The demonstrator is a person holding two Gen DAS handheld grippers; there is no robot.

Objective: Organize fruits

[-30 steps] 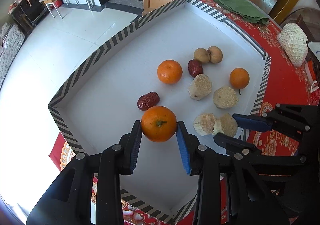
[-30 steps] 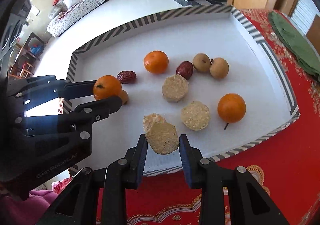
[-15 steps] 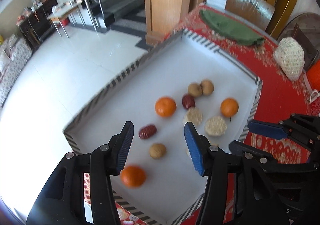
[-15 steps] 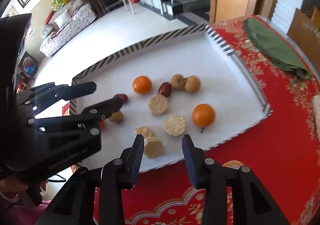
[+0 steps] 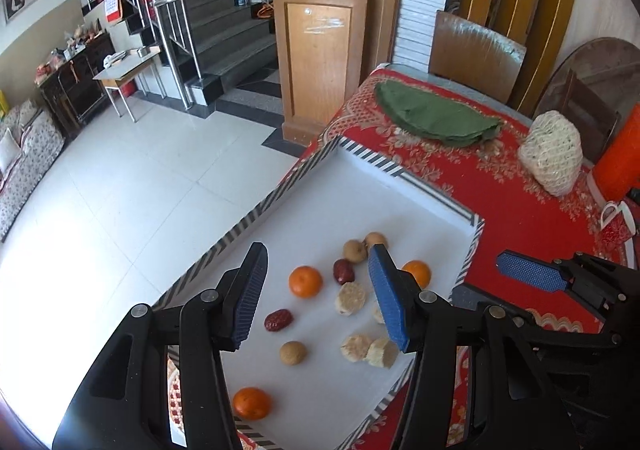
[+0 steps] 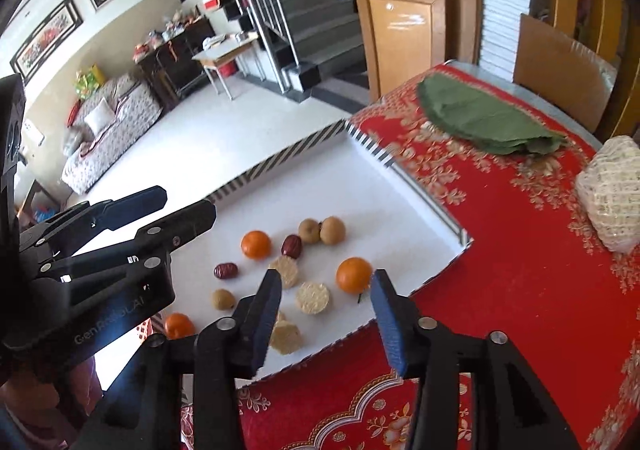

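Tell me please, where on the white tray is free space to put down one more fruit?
The far half of the white tray is bare, from its striped far corner down to the two brown fruits. A smaller bare patch lies between the near orange and the pale pieces. The middle is crowded with oranges, red dates and pale pieces.

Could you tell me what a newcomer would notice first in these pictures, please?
Probably the white tray with its striped rim on the red tablecloth, scattered with fruit: three oranges, one alone at the near edge. Then the two open grippers, left and right, raised above the tray and holding nothing.
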